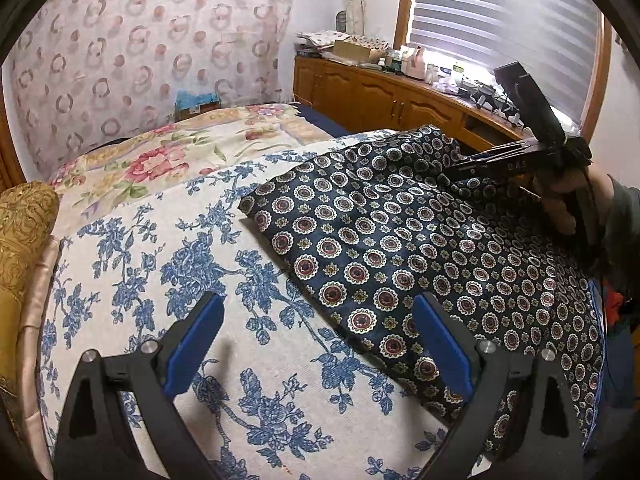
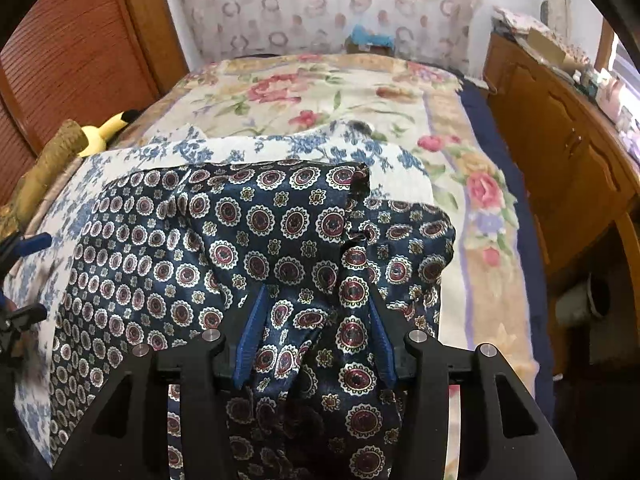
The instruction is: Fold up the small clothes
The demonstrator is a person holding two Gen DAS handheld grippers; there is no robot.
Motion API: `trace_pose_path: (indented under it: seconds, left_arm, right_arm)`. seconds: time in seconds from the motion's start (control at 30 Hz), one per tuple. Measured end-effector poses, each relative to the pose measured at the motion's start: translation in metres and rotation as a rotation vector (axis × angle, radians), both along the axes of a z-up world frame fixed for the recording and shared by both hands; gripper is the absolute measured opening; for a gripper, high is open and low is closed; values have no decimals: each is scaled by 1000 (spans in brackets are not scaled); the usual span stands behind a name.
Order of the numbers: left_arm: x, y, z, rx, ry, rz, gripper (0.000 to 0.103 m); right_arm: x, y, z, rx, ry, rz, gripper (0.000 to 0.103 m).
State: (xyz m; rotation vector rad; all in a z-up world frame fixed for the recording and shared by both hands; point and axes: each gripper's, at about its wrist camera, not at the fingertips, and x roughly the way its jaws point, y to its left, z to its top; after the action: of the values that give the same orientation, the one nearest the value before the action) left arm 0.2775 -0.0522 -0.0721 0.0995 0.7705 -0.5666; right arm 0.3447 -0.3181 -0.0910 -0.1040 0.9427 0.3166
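A dark navy garment (image 1: 400,240) with red and white medallions lies spread on a blue-flowered white cloth (image 1: 180,280) on the bed. My left gripper (image 1: 318,304) hovers open over the garment's near left edge, nothing between its blue pads (image 1: 196,340). In the right wrist view it shows at the far left (image 2: 30,276). My right gripper (image 2: 316,292) stands partly open, a raised bunch of the garment (image 2: 296,240) lying loosely between its pads. A hand (image 1: 568,200) holds it at the garment's far right side.
A pink-flowered blanket (image 2: 320,92) covers the bed beyond the cloth. A gold pillow (image 1: 24,232) and a yellow plush toy (image 2: 108,128) lie at the bed's left side. A wooden cabinet (image 1: 360,92) with clutter runs along the right under a window.
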Motion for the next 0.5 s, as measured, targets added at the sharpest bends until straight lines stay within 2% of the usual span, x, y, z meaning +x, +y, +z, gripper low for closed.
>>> trace_pose_path:
  seconds: [0.03, 0.07, 0.13, 0.27, 0.5]
  left_arm:
    - [0, 0, 0, 0, -1, 1, 96]
    - [1, 0, 1, 0, -3, 2, 96]
    - [2, -1, 3, 0, -8, 5, 96]
    - [-5, -1, 10, 1, -19, 3, 96]
    - [-22, -14, 18, 35, -24, -15, 96]
  right_arm:
    - [-2, 0, 2, 8, -9, 12, 13]
    - [-4, -1, 4, 15, -18, 21, 7]
    - [-12, -1, 12, 12, -56, 30, 2]
    - [-23, -11, 28, -29, -119, -20, 1]
    - [-21, -33, 17, -89, -86, -101, 4]
